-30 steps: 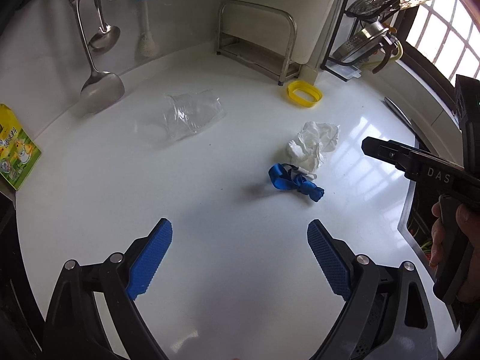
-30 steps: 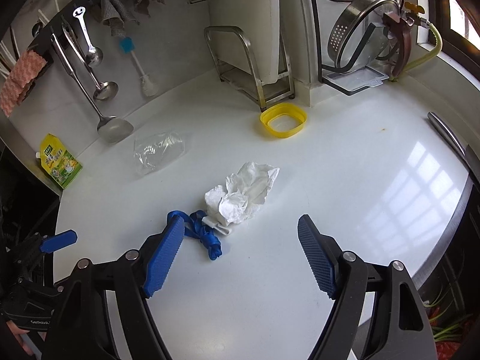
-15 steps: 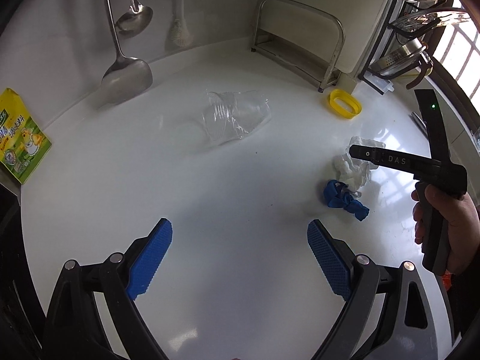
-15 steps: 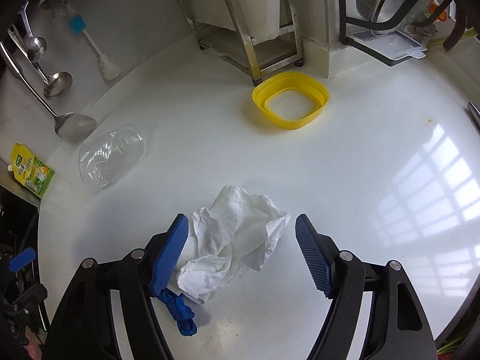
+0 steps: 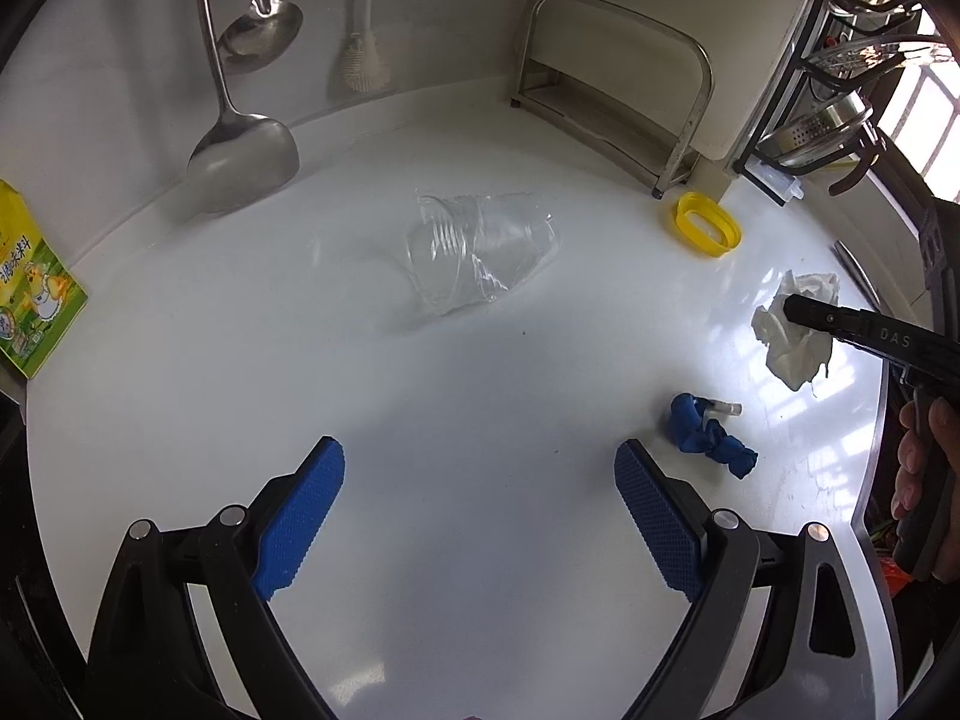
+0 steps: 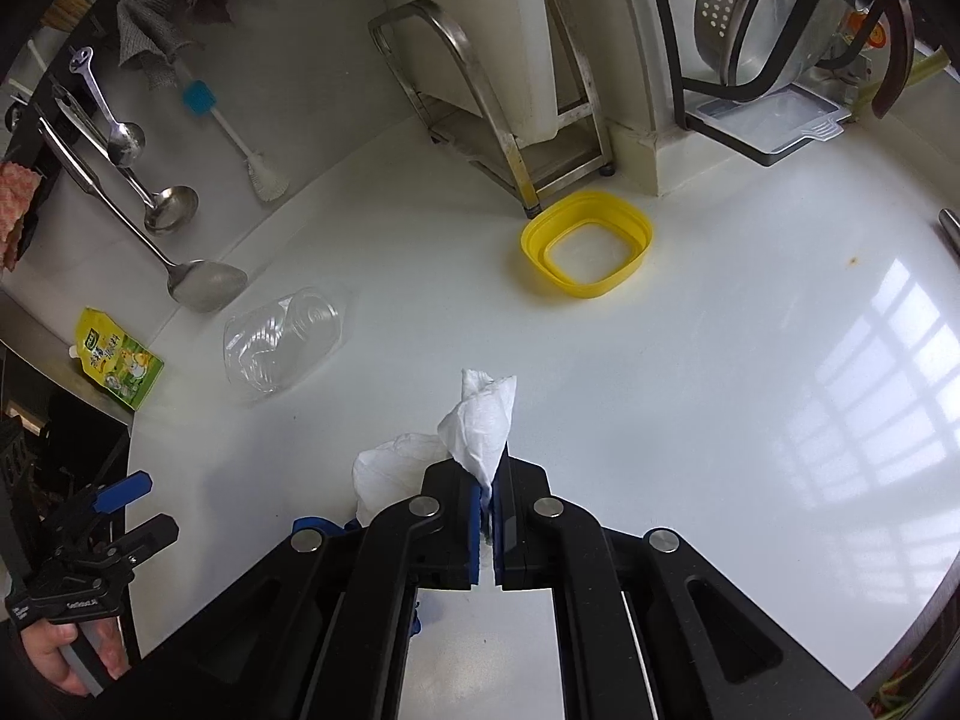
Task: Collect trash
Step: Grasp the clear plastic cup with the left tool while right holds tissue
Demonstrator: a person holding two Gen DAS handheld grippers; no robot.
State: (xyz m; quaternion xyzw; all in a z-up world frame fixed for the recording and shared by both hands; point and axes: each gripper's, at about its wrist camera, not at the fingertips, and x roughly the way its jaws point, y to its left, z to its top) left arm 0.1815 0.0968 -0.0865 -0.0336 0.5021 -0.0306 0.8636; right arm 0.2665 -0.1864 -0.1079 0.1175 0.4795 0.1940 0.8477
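Between the pressed-together pads of the right claw sits a crumpled white tissue; the left claw stands apart over the white surface.

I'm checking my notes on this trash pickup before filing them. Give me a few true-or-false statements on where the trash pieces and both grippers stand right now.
1. The right gripper is shut on the crumpled white tissue. True.
2. The left gripper holds the clear plastic cup. False: its jaws are open and empty, and the cup lies on its side on the white countertop.
3. The blue glove lies on the countertop, ungripped. True.
4. The yellow ring sits inside the cup. False: it lies apart, near the metal rack.
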